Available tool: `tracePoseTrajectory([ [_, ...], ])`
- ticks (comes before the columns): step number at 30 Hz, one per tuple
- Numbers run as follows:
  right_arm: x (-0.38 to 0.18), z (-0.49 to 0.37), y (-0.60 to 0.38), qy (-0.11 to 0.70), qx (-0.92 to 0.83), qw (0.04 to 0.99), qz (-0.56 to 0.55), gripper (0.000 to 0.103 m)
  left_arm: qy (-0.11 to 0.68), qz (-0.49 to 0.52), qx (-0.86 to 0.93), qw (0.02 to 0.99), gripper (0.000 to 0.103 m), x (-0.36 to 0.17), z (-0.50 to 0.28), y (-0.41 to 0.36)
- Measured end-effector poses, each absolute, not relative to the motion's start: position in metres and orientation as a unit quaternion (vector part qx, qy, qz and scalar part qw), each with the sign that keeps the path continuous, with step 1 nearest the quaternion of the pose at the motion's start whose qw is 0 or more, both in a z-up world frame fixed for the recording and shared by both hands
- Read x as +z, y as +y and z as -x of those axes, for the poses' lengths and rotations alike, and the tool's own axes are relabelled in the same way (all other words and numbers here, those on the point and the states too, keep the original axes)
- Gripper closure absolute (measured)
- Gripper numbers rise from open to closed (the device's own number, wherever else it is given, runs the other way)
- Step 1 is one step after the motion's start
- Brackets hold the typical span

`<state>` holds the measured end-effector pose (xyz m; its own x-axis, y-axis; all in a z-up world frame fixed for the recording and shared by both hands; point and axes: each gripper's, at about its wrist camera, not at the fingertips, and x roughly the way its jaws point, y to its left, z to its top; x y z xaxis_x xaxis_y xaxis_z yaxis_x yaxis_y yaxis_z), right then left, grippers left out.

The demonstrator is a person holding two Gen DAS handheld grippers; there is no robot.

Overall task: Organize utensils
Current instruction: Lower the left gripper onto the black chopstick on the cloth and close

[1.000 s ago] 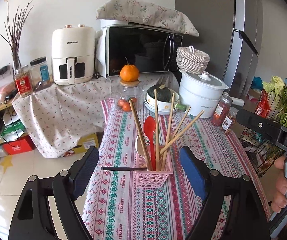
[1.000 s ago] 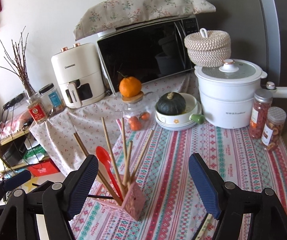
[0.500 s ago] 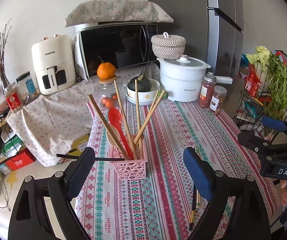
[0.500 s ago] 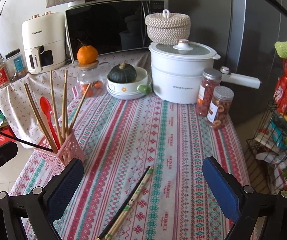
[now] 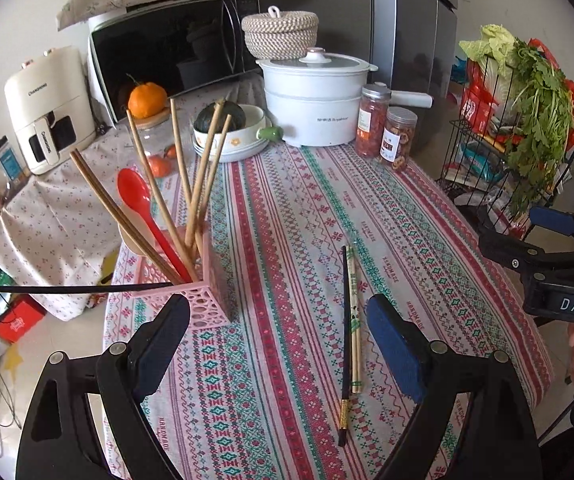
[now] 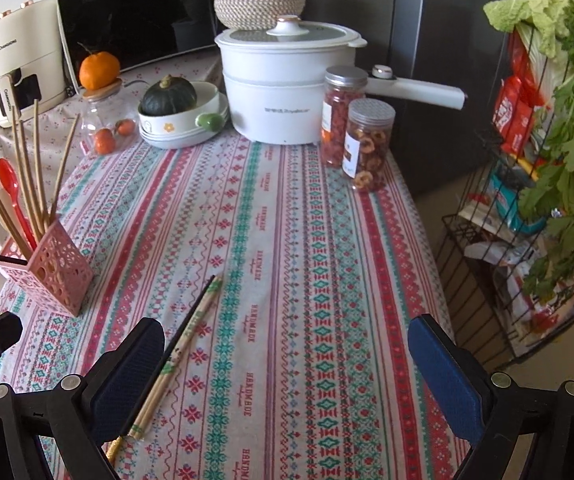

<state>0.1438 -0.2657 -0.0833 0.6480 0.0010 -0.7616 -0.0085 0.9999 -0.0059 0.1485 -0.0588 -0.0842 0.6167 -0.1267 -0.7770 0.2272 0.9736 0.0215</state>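
A pink perforated holder (image 5: 203, 296) (image 6: 53, 272) stands near the table's left edge, holding several wooden chopsticks (image 5: 191, 184), a red spoon (image 5: 143, 208) and a black chopstick (image 5: 75, 289) sticking out sideways. Loose chopsticks, one black (image 5: 344, 344) and a pale pair (image 5: 354, 320), lie on the patterned tablecloth; they also show in the right wrist view (image 6: 179, 352). My left gripper (image 5: 279, 344) is open and empty, just left of the loose chopsticks. My right gripper (image 6: 287, 368) is open and empty, its left finger (image 6: 127, 368) beside them.
A white pot (image 6: 287, 80), two jars (image 6: 367, 148), a bowl with a squash (image 6: 175, 112) and a glass jar (image 6: 103, 120) stand at the table's far end. A wire rack with greens (image 6: 547, 160) is to the right. Microwave (image 5: 175, 56) and air fryer (image 5: 47, 108) behind.
Both grippers have swung right and pulled back from the holder. The loose chopsticks on the cloth have come into view between them. Both stay open.
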Motion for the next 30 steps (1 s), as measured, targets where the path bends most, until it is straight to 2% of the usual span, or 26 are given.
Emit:
tracePoseTrajectory([
  [7, -0.116, -0.158, -0.295, 0.479, -0.024, 0.876, -0.042, 0.002, 0.520, -0.025, -0.114, 0.846, 0.011, -0.132, -0.175, -0.069],
  [16, -0.142, -0.172, -0.304, 0.524, -0.025, 0.849, -0.058, 0.002, 0.586, 0.026, -0.123, 0.800, 0.012, -0.178, -0.210, -0.070],
  [18, -0.146, -0.174, -0.305, 0.530, -0.023, 0.846, -0.061, 0.002, 0.595, 0.049, -0.136, 0.791, 0.014, -0.186, -0.217, -0.071],
  [21, -0.152, -0.178, -0.306, 0.541, -0.024, 0.838, -0.071, 0.003, 0.603, 0.076, -0.151, 0.779, 0.033, -0.195, -0.228, -0.075],
  [23, -0.155, -0.180, -0.306, 0.546, -0.024, 0.834, -0.077, 0.003, 0.601, 0.080, -0.161, 0.779, 0.052, -0.200, -0.234, -0.082],
  [24, -0.157, -0.181, -0.307, 0.548, -0.024, 0.833, -0.078, 0.003, 0.600, 0.077, -0.164, 0.779, 0.056, -0.202, -0.238, -0.086],
  [26, -0.159, -0.182, -0.306, 0.550, -0.024, 0.831, -0.078, 0.002, 0.597, 0.068, -0.167, 0.782, 0.074, -0.206, -0.244, -0.094],
  [30, -0.162, -0.184, -0.306, 0.554, -0.023, 0.828, -0.076, 0.003, 0.597, 0.060, -0.177, 0.780, 0.087, -0.214, -0.254, -0.110],
])
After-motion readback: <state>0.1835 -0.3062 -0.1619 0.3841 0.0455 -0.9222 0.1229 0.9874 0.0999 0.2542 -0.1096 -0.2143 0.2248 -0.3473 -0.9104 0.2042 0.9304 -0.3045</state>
